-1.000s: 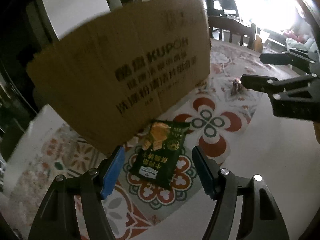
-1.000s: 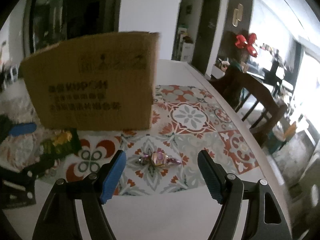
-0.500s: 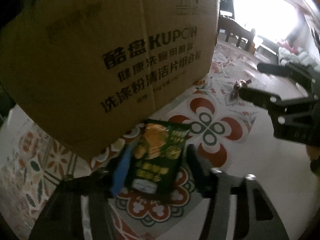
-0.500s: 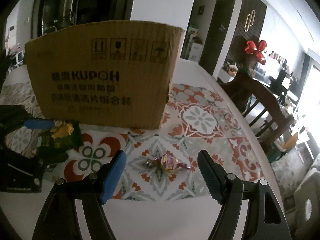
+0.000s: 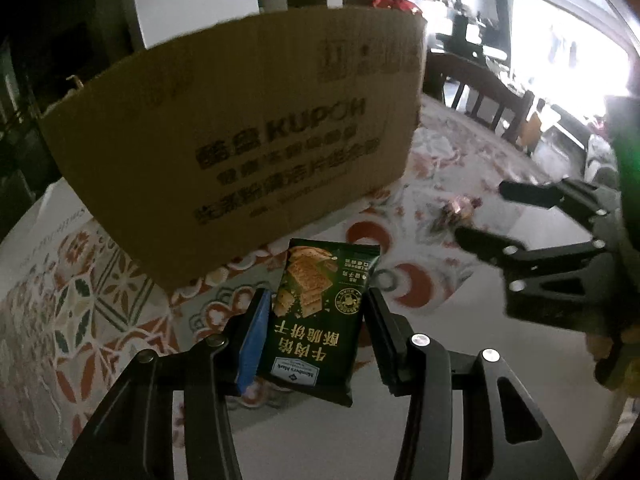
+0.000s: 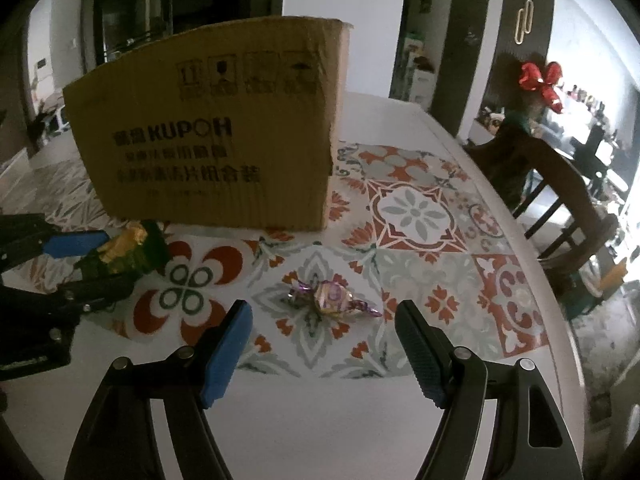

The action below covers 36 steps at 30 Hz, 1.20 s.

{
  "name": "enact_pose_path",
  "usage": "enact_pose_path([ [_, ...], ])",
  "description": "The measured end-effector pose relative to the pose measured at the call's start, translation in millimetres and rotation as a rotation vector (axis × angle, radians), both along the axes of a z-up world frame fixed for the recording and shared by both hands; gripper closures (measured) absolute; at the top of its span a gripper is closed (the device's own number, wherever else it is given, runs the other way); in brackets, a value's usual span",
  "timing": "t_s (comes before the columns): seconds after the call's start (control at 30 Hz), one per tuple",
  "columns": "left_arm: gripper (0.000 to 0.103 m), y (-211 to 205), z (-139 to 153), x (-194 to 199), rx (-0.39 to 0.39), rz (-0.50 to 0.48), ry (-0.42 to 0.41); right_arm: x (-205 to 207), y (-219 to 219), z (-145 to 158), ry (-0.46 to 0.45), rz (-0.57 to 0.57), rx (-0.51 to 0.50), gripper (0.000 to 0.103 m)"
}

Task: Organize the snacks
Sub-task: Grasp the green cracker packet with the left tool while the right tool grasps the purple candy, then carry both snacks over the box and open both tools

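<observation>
A dark green cracker pack (image 5: 316,320) sits between the blue pads of my left gripper (image 5: 316,294), which is shut on its sides and holds it just above the patterned mat. The same pack (image 6: 124,256) and left gripper (image 6: 92,260) show at the left edge of the right wrist view. A candy in a purple and gold twist wrapper (image 6: 332,298) lies on the mat. My right gripper (image 6: 323,312) hangs open just above and behind it, fingers either side, not touching. From the left wrist view, the candy (image 5: 456,210) lies by the right gripper (image 5: 480,212).
A brown cardboard box (image 6: 216,128) (image 5: 240,140) stands upright on the mat (image 6: 416,208) behind both snacks. The white table's edge (image 6: 532,264) curves along the right, with a dark wooden chair (image 6: 560,184) beyond it. A red bow (image 6: 540,80) hangs at the back.
My left gripper has closed on the green cracker pack and raised it off the mat. My right gripper has drawn in a little toward the candy and stays open.
</observation>
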State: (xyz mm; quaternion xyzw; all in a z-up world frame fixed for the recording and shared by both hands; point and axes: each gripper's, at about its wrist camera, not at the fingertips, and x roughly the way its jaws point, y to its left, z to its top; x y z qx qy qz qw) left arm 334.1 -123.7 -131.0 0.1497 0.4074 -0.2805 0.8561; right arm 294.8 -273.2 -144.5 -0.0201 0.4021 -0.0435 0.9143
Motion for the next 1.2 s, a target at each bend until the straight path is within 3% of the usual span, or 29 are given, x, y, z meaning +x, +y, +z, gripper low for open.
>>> enact_pose_path([
  [0.17, 0.056, -12.1, 3.2, -3.5, -0.055, 0.076, 0.023, 5.6, -14.3, 3.5, 0.007, 0.081, 0.019, 0.029],
  [0.3, 0.056, -23.6, -1.5, -2.2, -0.084, 0.129, 0.047, 12.9, -20.3, 4.7, 0.020, 0.146, -0.005, 0.038],
  [0.4, 0.056, -28.7, -5.3, -1.8, -0.102, 0.147, 0.068, 21.4, -26.3, -0.9, 0.056, 0.173, 0.052, 0.052],
  [0.57, 0.056, -37.5, -5.8, 0.8, -0.099, 0.161, 0.059, 26.8, -31.6, -10.5, 0.083, 0.171, 0.087, 0.060],
  [0.73, 0.056, -36.8, -5.7, 3.4, -0.109, 0.173, 0.066, 28.5, -30.0, -16.0, 0.090, 0.179, 0.109, 0.077],
  [0.9, 0.056, -33.5, -0.3, 0.3, -0.114, 0.180, 0.060, 22.4, -29.6, -11.3, 0.072, 0.169, 0.119, 0.077],
  [1.2, 0.056, -18.7, 30.5, -18.6, -0.142, 0.195, 0.003, -7.0, -12.1, 25.0, -0.018, 0.152, 0.140, 0.077],
])
